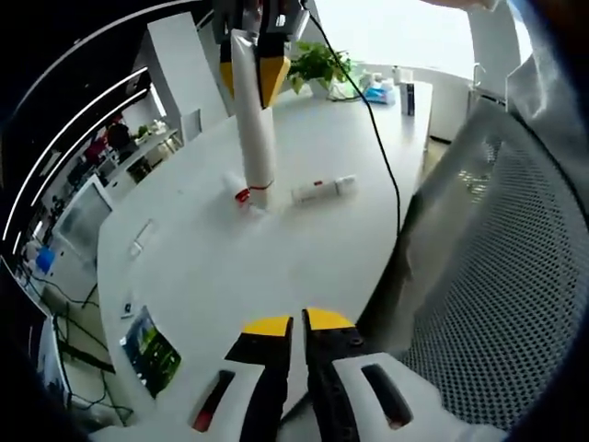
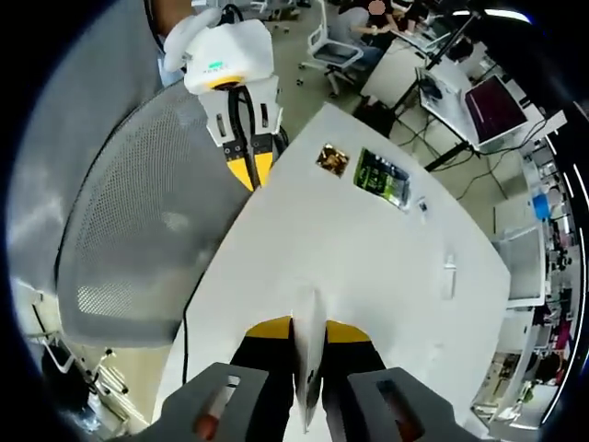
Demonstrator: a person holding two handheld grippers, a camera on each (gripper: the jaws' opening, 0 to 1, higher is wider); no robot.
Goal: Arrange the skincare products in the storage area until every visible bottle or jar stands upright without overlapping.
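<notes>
While gripped near its upper end by the right gripper [image 1: 260, 69], a tall white tube [image 1: 255, 129] hangs with its red-banded lower end just above the tabletop [image 1: 212, 276], roughly mid-table. Same tube [image 2: 308, 354] seen edge-on in the right gripper view, pinched between the yellow-tipped jaws of the right gripper [image 2: 308, 333]. Left gripper [image 1: 296, 324] held back over the near table edge beside a mesh chair [image 1: 497, 276], jaws pressed nearly together, nothing between them; also visible as the left gripper [image 2: 250, 168] at the table edge in the right gripper view.

Just beside the hanging tube's foot, a small white item with a red band [image 1: 238, 191], lying down; exact kind too small to tell. Nearby, apart from it, a second white tube [image 1: 323, 189] lying flat on its side. Toward the far edge, a plant [image 1: 317, 64] and a few upright bottles [image 1: 406, 92].

Judged progress: early. One tube apparently about to be stood up; at least the flat tube and the small item left to right, spaced apart.
</notes>
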